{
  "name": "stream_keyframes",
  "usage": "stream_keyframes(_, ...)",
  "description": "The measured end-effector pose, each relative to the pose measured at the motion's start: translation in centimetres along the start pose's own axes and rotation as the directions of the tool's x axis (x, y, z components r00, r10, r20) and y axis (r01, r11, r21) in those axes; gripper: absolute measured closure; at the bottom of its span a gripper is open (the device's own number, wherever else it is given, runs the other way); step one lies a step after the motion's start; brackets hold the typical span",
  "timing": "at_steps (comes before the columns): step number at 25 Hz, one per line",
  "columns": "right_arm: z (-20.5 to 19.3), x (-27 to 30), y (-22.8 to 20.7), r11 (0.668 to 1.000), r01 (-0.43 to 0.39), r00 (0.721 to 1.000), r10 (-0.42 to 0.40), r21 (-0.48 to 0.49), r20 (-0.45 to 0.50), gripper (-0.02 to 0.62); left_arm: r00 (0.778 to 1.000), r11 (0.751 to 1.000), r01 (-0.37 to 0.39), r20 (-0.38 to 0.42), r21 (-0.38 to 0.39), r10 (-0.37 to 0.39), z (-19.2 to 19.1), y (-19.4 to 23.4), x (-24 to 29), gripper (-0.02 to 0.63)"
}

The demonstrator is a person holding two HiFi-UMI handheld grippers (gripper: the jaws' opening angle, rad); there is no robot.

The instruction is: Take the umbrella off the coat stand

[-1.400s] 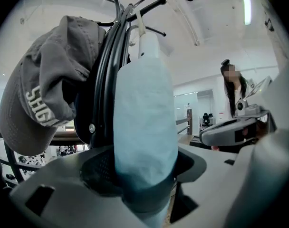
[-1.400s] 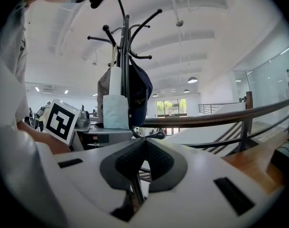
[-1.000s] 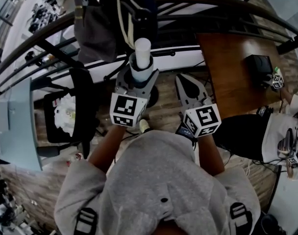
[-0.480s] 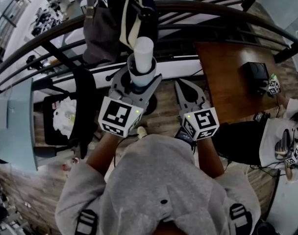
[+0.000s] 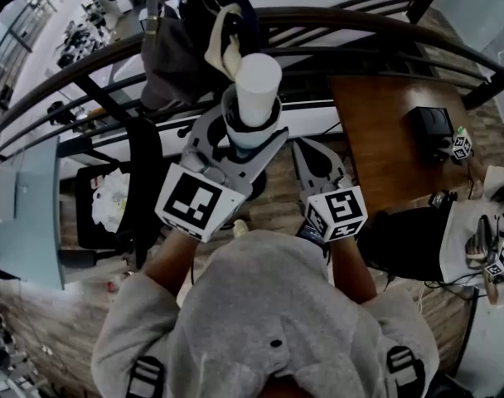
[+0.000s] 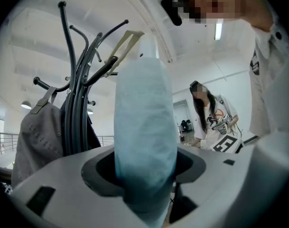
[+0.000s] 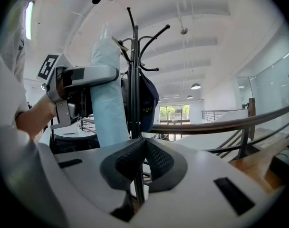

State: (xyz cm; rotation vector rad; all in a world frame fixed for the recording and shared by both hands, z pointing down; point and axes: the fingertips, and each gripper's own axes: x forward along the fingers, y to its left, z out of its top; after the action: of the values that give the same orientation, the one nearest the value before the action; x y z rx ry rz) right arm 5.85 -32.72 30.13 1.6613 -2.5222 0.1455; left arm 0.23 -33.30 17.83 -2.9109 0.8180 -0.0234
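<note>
A folded pale-blue umbrella (image 5: 258, 89) stands upright between the jaws of my left gripper (image 5: 252, 131), which is shut on it. In the left gripper view the umbrella (image 6: 144, 127) fills the centre, and its beige strap (image 6: 125, 44) reaches up to a hook arm of the dark coat stand (image 6: 78, 103). Whether the strap still hangs on the hook I cannot tell. My right gripper (image 5: 314, 156) sits lower and to the right, shut on nothing. The right gripper view shows the umbrella (image 7: 106, 99) in the left gripper (image 7: 82, 87), just left of the stand's pole (image 7: 133, 80).
A grey bag (image 6: 37, 137) and a dark blue one (image 7: 147, 101) hang on the stand. A curved railing (image 5: 351, 23) runs behind it. A wooden table (image 5: 385, 131) with a black box (image 5: 438, 114) is at the right, a black chair (image 5: 144, 181) at the left. A person (image 6: 213, 118) stands nearby.
My left gripper has risen with the umbrella, which now looms larger and higher against the stand. The right gripper has barely shifted.
</note>
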Motion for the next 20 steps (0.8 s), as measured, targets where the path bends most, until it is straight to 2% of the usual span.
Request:
stream_keyframes(4, 0.1, -0.9, -0.4, 1.000, 0.011, 1.000, -0.011, 0.012, 0.007, 0.586, 1.000, 0.999, 0.027, -0.011, 0.023, -0.027, 0.5, -1.3, 0.7, 0.325)
stream_keyframes(7, -0.3, -1.7, -0.5, 1.000, 0.019, 1.000, -0.019, 0.024, 0.003, 0.586, 0.999, 0.998, 0.047, 0.014, 0.052, -0.047, 2.2, -2.2, 1.5, 0.325)
stream_keyframes(9, -0.6, -2.5, -0.7, 0.999, 0.025, 1.000, -0.025, 0.034, 0.000, 0.586, 0.999, 0.999, 0.046, 0.026, 0.005, -0.046, 2.7, -2.9, 1.7, 0.325)
stream_keyframes(11, -0.7, -3.3, -1.0, 0.999, 0.026, 1.000, -0.026, 0.040, 0.003, 0.586, 1.000, 0.996, 0.030, 0.008, -0.079, -0.030, 1.9, -3.3, 1.6, 0.325)
stream_keyframes(12, -0.6, -3.5, -1.2, 0.999, 0.028, 1.000, -0.028, 0.039, 0.006, 0.586, 1.000, 0.996, 0.022, -0.006, -0.086, -0.023, 1.2, -3.3, 1.5, 0.325)
stream_keyframes(16, -0.1, -4.4, -1.8, 0.999, 0.043, 0.999, -0.043, 0.020, 0.019, 0.586, 1.000, 0.999, -0.014, -0.020, -0.028, 0.014, -1.9, -2.5, 0.5, 0.325)
stream_keyframes(20, -1.2, -6.6, -2.4, 0.999, 0.044, 0.999, -0.044, 0.004, 0.007, 0.586, 0.996, 0.997, -0.066, -0.059, -0.039, 0.064, -5.0, -4.1, -1.5, 0.325)
